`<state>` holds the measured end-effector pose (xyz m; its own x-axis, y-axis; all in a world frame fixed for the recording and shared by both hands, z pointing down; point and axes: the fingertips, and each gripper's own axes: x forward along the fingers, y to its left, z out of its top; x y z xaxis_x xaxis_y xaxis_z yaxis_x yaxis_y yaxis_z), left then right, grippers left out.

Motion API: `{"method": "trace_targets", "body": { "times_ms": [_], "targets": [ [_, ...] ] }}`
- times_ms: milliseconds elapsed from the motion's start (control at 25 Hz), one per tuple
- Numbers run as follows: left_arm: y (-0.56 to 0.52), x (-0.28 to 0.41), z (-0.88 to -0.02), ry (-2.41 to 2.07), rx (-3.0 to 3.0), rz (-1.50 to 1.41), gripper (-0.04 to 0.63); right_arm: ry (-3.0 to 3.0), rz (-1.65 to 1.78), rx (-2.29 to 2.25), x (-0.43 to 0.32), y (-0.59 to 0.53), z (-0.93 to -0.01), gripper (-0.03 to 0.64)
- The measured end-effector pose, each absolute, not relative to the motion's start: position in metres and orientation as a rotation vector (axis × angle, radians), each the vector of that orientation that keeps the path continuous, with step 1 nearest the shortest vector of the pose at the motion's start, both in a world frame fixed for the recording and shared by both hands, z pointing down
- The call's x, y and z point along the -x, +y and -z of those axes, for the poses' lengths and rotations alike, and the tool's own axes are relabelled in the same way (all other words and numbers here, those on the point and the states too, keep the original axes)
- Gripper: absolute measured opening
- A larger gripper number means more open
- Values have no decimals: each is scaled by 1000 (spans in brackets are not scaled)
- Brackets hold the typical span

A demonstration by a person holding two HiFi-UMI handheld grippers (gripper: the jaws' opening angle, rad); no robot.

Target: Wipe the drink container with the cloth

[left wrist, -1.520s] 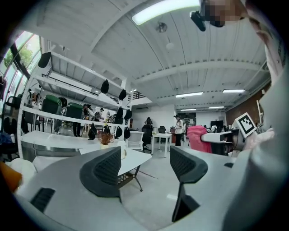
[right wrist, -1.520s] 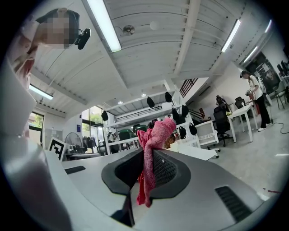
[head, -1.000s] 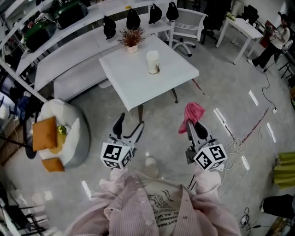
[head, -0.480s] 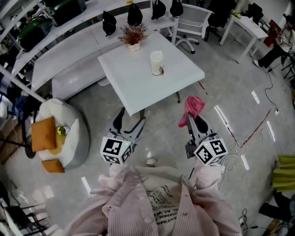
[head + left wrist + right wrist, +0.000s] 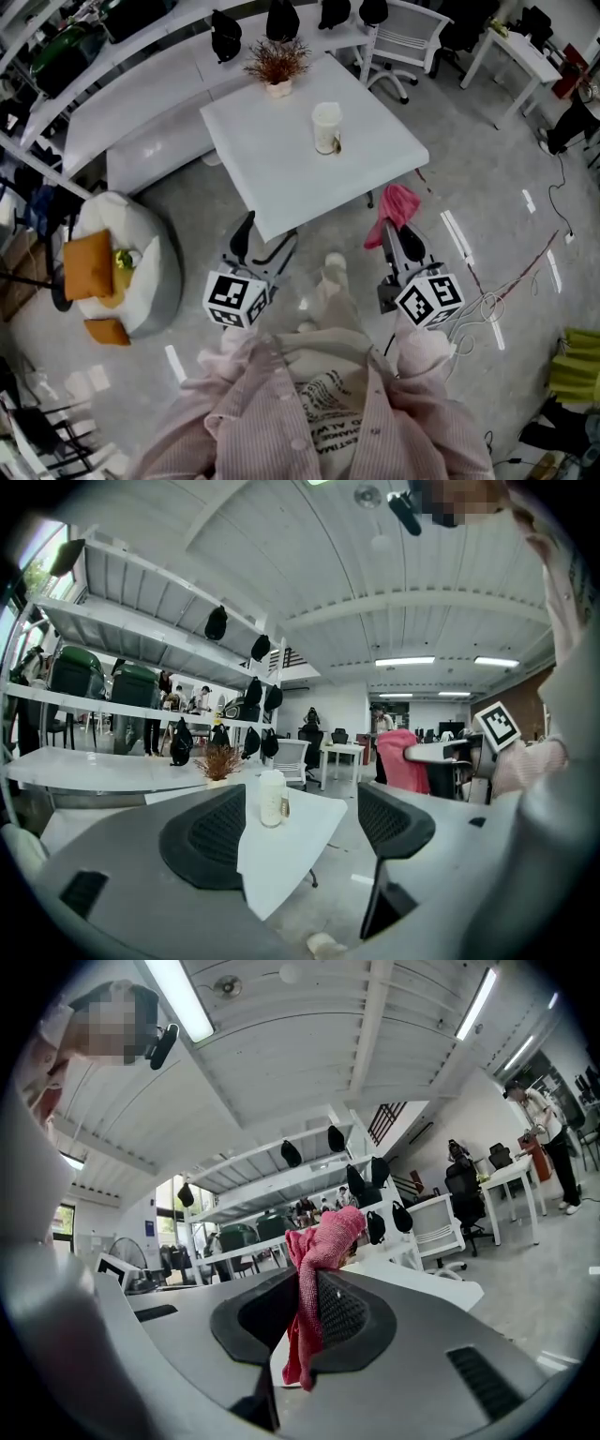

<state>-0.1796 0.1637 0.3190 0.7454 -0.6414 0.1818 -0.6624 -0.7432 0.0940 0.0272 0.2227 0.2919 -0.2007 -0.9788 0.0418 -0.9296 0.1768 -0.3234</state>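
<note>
Office-like open workspace: white table [image 5: 272, 173] standing at 12 o'clock, swivel chair [image 5: 401, 42] and desk [image 5: 514, 45] sitting at 1, long shelving [image 5: 141, 94] running 10 to 12, beanbag [image 5: 157, 272] lying at 9, cables [image 5: 487, 295] trailing at 3.

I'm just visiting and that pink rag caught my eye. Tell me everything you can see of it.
The cloth is pinkish red, with a coarse woven look, soft and crumpled. It is pinched between the shut jaws of the right gripper: a bunch sticks out past the tips and a tail hangs below. It hangs in the air, short of the table, touching nothing else.
</note>
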Motion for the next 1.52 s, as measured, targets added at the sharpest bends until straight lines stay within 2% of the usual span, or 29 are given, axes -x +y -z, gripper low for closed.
{"method": "trace_targets", "body": {
  "times_ms": [640,1520],
  "targets": [
    [17,94,-337,-1044,-2740,-262,347,2364,451,1800,-97,53,-300,43],
    [-90,11,-390,-958,-2717,-449,371,2609,492,1661,-141,-89,-327,43]
  ]
}}
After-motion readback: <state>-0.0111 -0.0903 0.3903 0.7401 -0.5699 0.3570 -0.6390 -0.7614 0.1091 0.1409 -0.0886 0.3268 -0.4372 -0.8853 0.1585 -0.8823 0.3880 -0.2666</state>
